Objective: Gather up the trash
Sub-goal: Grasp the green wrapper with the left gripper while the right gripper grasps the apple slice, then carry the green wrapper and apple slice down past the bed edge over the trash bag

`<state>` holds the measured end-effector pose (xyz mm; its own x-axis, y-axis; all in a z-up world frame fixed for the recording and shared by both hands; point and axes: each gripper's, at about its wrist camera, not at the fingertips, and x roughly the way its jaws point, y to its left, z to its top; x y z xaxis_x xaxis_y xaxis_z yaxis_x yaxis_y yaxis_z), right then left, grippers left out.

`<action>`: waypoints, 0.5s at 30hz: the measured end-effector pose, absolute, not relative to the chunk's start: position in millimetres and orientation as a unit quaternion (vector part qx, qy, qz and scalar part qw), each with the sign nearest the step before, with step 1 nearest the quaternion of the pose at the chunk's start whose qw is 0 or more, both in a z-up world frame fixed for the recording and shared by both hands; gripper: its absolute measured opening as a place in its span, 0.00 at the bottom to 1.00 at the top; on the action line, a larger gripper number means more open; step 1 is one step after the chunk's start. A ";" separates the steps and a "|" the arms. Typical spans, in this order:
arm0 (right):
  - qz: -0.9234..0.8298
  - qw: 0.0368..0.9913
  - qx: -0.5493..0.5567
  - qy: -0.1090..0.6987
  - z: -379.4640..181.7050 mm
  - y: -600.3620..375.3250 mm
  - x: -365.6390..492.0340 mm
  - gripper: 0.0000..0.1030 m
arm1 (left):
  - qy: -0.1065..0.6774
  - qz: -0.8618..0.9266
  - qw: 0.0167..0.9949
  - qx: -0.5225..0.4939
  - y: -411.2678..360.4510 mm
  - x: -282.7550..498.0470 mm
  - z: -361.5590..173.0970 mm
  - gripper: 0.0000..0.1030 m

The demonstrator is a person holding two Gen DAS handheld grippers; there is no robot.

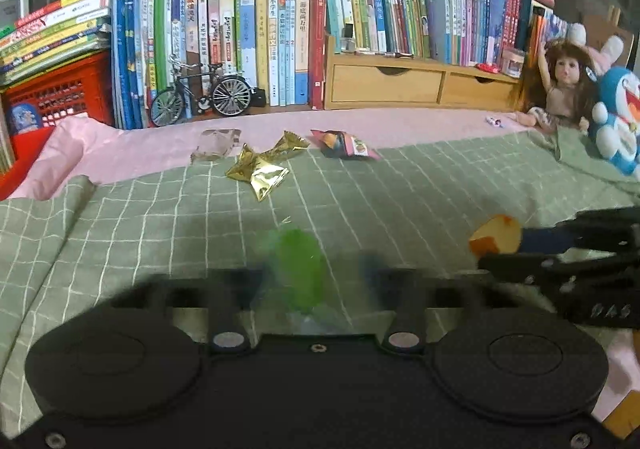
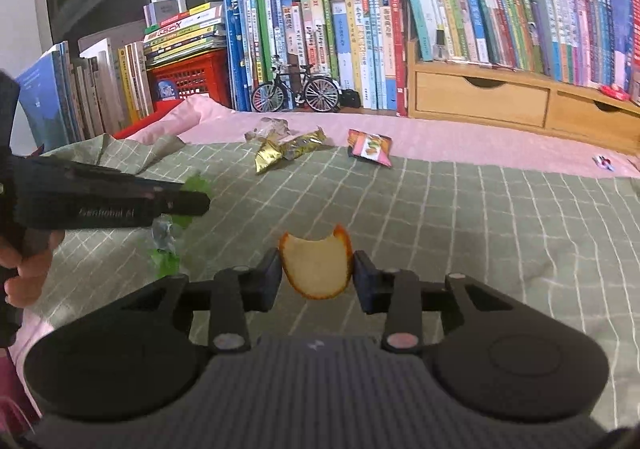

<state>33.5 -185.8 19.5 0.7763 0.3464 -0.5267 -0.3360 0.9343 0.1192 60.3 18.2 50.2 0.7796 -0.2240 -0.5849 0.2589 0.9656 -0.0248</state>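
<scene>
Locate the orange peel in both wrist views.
Left wrist: orange peel at right edge, mid-height, held in the right tool.
Right wrist: orange peel at centre, between that tool's fingers.
Shared landmark: model bicycle against the books.

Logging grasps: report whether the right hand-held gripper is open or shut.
Shut on the orange peel: both fingers of the right hand-held gripper press its edges.
</scene>
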 end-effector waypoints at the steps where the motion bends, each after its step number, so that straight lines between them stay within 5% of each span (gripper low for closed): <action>1: 0.177 0.943 0.011 0.283 18.9 -187.6 31.2 0.42 | 0.299 -0.124 0.946 0.029 17.3 55.3 48.3 0.77; 10: 0.160 0.945 0.014 0.286 13.1 -201.9 12.2 0.44 | 0.314 -0.114 0.942 -0.017 18.1 45.9 26.8 0.80; 12: 0.161 0.944 0.017 0.286 12.1 -203.2 8.7 0.44 | 0.328 -0.112 0.937 -0.037 17.2 53.0 21.1 0.73; 15: 0.164 0.944 0.015 0.286 12.5 -203.4 3.1 0.43 | 0.339 -0.090 0.936 -0.034 13.9 58.6 17.0 0.31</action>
<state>3.1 -203.4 12.5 0.7820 0.3193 -0.5352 -0.3015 0.9454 0.1234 58.6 13.9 17.0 0.7546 -0.1909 -0.6278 0.1444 0.9816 -0.1250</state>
